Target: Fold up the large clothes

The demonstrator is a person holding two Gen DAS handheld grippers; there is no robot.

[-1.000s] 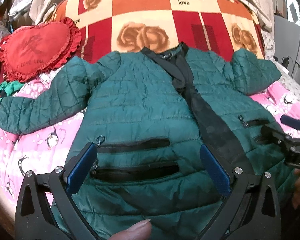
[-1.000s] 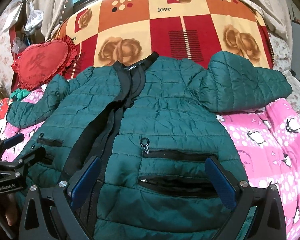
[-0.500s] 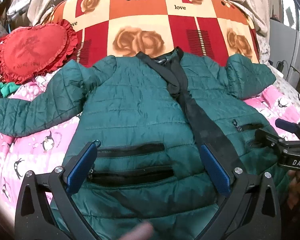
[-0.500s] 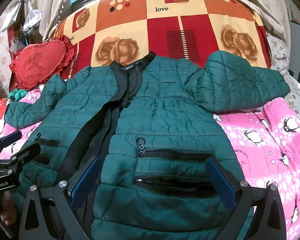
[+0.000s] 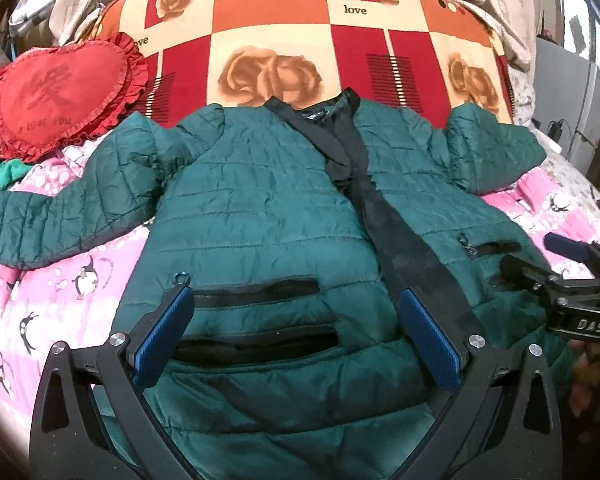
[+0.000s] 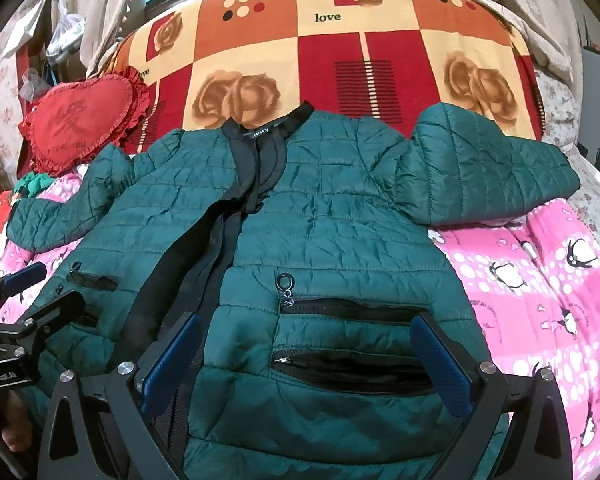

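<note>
Here a green jacket [image 5: 260, 216] lies front up and spread flat on the bed [image 5: 52, 292], collar toward a rose-print blanket [image 5: 268, 40], both sleeves out to the sides. The left claw [image 5: 296, 332] hangs released over the lower hem, its 2 blue pads [image 5: 162, 336] spread wide to either side of the 2 pocket zips, gripping nothing. The right claw [image 6: 306, 360] is likewise released over the other front panel. A red heart pillow [image 6: 80, 120] rests beside the far-left sleeve

Jacket [image 5: 260, 208] quilted, slight sheen (creased); blanket [image 6: 540, 280] soft fleece.
</note>
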